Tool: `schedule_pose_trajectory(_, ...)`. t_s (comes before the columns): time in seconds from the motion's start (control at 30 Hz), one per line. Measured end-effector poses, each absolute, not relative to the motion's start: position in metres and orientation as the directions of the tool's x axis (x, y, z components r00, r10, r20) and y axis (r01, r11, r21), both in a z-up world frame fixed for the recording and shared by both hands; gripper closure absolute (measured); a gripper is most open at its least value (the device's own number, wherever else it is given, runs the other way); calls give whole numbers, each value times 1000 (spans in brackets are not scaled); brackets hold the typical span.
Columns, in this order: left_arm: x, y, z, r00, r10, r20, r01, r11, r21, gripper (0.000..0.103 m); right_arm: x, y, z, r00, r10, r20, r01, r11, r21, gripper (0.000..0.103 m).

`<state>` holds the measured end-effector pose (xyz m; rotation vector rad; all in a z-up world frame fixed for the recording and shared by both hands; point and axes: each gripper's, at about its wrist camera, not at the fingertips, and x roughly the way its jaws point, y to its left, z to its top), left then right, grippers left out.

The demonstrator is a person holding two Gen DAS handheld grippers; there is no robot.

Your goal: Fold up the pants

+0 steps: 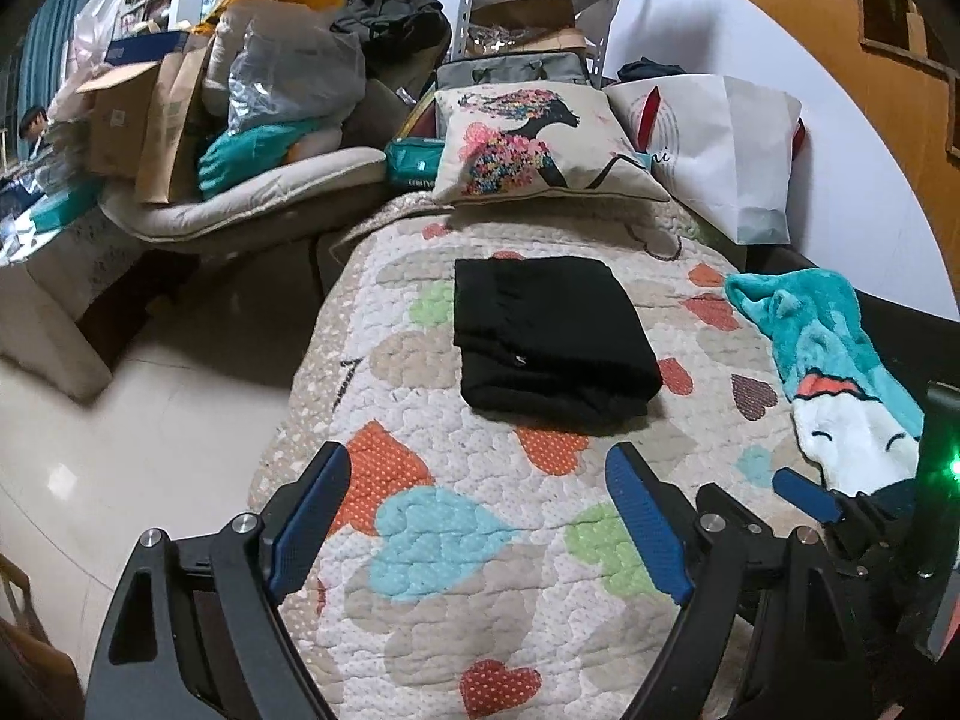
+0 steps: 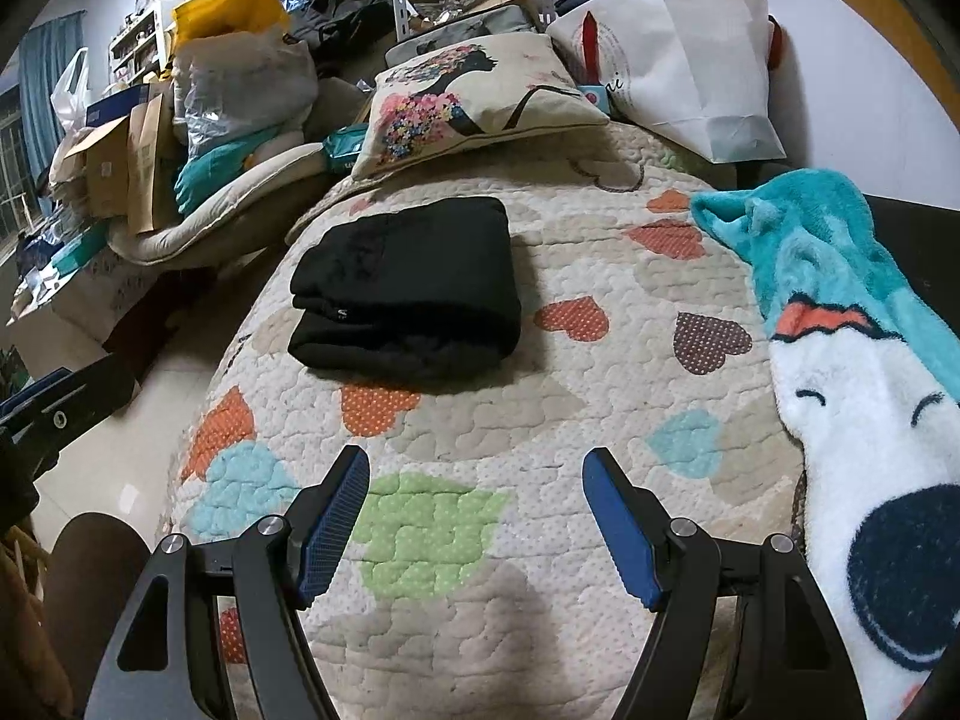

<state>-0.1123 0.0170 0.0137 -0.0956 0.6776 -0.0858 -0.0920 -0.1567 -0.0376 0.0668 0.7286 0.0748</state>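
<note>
- Right now your left gripper [image 1: 477,516] and right gripper [image 2: 477,519] both have jaws spread wide, holding nothing.
- Soft black pants [image 1: 549,339] lie folded into a thick, layered rectangle on the puffy heart-patterned quilt [image 1: 432,540], beyond both grippers.
- A fluffy teal-and-white blanket [image 2: 852,360] lies to the right, well apart.

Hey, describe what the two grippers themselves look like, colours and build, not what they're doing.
Both look alike. The left gripper and right gripper each have two black angular metal arms with triangular cutouts and round silver pivot bolts. Each finger carries a blue pad with a fine textured surface. In the left wrist view a green light glows on the right gripper's black body. No cables or sleeves show.
</note>
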Motion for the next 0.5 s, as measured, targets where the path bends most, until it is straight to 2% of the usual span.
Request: schedule_pose_trajectory(0.5,-111,18,11,773,-119,-624,47,990,-132,17,-90,-154,-43,733,84,-675,-46,996,74,24)
